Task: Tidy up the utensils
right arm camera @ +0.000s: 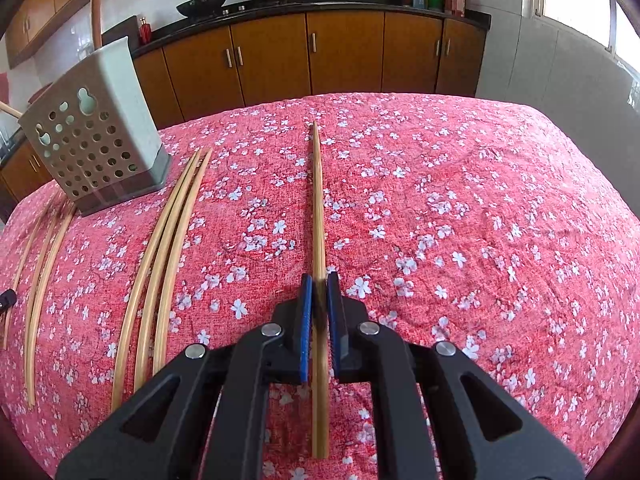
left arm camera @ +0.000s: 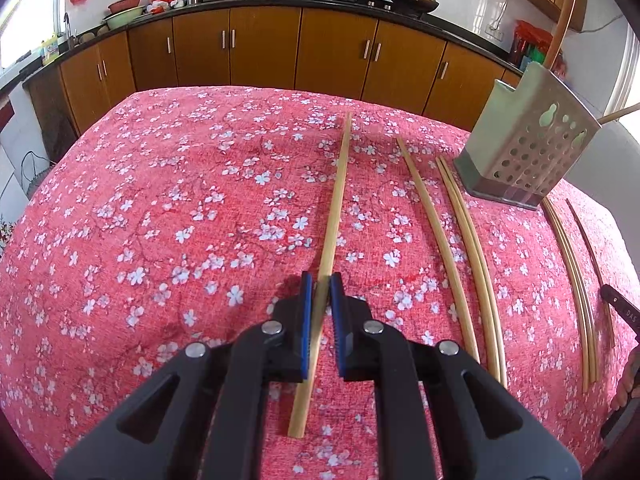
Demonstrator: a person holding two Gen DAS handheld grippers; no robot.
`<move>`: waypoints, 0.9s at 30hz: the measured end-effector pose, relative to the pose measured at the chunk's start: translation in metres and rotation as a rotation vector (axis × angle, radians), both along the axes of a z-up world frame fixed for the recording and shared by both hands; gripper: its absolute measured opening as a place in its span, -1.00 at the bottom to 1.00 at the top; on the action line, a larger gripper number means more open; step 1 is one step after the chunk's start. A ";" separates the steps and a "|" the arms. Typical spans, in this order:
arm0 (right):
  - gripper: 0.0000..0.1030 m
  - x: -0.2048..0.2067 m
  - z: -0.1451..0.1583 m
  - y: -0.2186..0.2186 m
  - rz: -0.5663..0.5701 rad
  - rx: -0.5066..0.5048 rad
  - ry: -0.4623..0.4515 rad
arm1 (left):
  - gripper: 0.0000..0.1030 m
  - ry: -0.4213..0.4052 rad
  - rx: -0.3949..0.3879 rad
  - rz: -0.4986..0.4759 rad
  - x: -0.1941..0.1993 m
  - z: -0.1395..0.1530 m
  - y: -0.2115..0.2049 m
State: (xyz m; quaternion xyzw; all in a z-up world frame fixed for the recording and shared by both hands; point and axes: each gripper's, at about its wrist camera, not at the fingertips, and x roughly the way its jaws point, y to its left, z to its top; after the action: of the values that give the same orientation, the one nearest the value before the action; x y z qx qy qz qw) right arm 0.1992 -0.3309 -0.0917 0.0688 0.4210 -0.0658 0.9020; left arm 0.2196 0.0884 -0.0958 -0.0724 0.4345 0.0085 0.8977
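While one chopstick [left arm camera: 334, 216] at frame centre is pinched by the left gripper [left arm camera: 321, 280] and another chopstick [right arm camera: 318, 216] by the right gripper [right arm camera: 319, 280], these light, stiff, smooth sticks are judged best held near mid-length.

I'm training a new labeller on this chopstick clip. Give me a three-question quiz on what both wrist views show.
1. True or false: the left gripper is shut on a chopstick.
2. What does the right gripper grip?
3. The perforated holder stands: A) on the floral cloth, B) on the counter, C) in a hand.

Key: 1 true; 2 a chopstick; 3 A.
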 end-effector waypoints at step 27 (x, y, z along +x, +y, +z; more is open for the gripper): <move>-0.82 0.000 0.000 0.000 0.001 0.003 0.000 | -0.75 -0.001 -0.011 0.000 0.000 0.001 0.001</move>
State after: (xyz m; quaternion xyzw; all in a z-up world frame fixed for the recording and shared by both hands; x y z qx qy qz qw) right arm 0.1991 -0.3311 -0.0914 0.0699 0.4210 -0.0649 0.9020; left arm 0.2196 0.0891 -0.0949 -0.0777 0.4341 0.0062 0.8975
